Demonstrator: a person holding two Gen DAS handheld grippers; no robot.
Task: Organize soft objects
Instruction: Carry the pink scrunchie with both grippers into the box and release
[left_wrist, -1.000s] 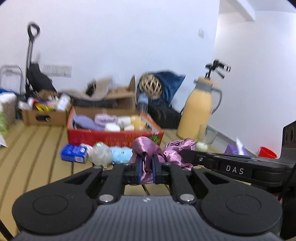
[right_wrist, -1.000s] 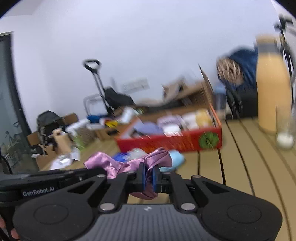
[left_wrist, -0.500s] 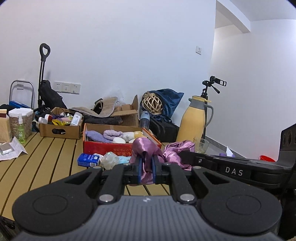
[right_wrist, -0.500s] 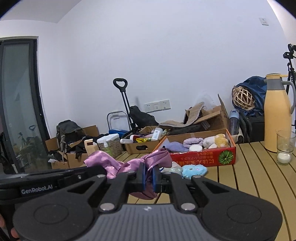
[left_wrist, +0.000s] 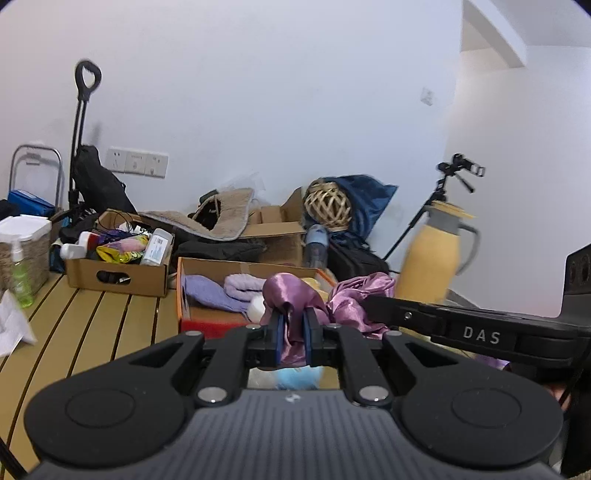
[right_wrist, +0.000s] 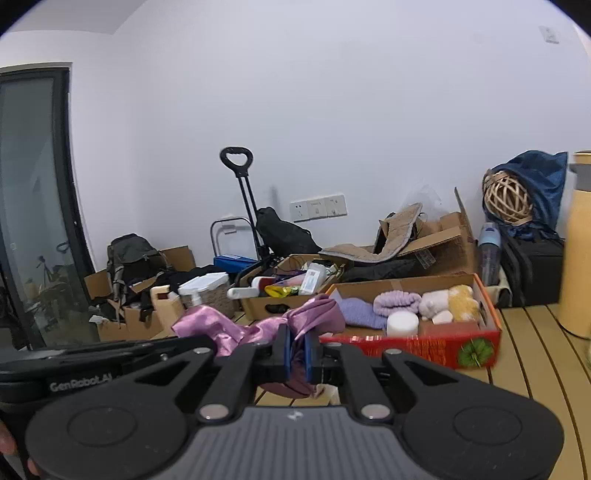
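Both grippers' jaws are clenched on one purple satin cloth (left_wrist: 295, 295), stretched between them above the slatted wooden table (left_wrist: 92, 325). The left gripper (left_wrist: 293, 334) pinches one bunched end, the right gripper (right_wrist: 295, 352) the other. Behind stands a red cardboard box (right_wrist: 424, 341) of soft items.

A: We note the pink cloth (left_wrist: 291, 295) reads as satin, glossy and creased. The left gripper (left_wrist: 292, 338) looks like matt black plastic.

B: We concur. The slatted table (right_wrist: 532, 354) looks like smooth wood; the red box (right_wrist: 439, 343) is printed cardboard, brown inside. The lavender cloth (right_wrist: 397, 301) in it looks plush, and the yellow jug (left_wrist: 432, 266) matt.
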